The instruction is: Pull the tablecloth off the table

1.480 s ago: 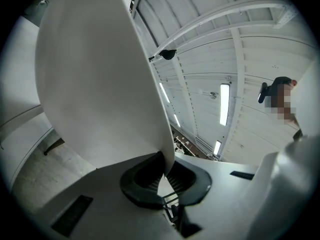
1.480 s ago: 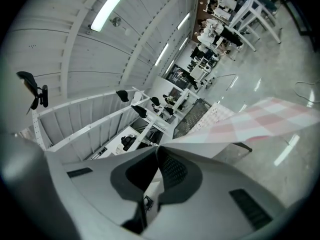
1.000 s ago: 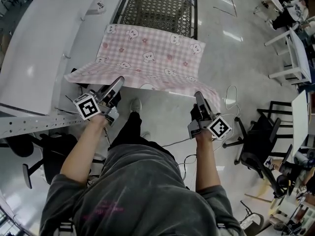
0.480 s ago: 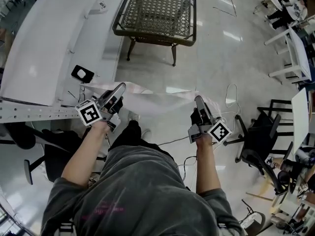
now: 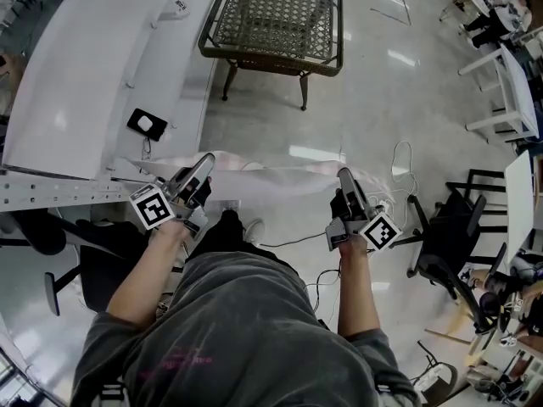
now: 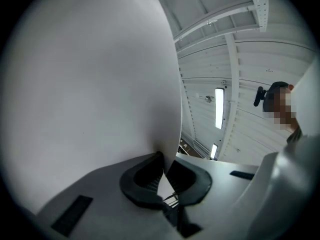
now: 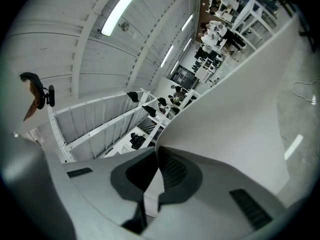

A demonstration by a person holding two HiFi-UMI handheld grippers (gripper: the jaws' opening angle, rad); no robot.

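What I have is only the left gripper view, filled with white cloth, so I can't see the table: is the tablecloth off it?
Observer: Yes. In the head view the table top is bare, and the tablecloth is clear of it.
Operator: Where is it hanging?
Observer: It spans between the left gripper and the right gripper, in front of the person.
Operator: Is the right side gripping?
Observer: Yes, the right gripper view shows its jaws shut on the tablecloth's edge.
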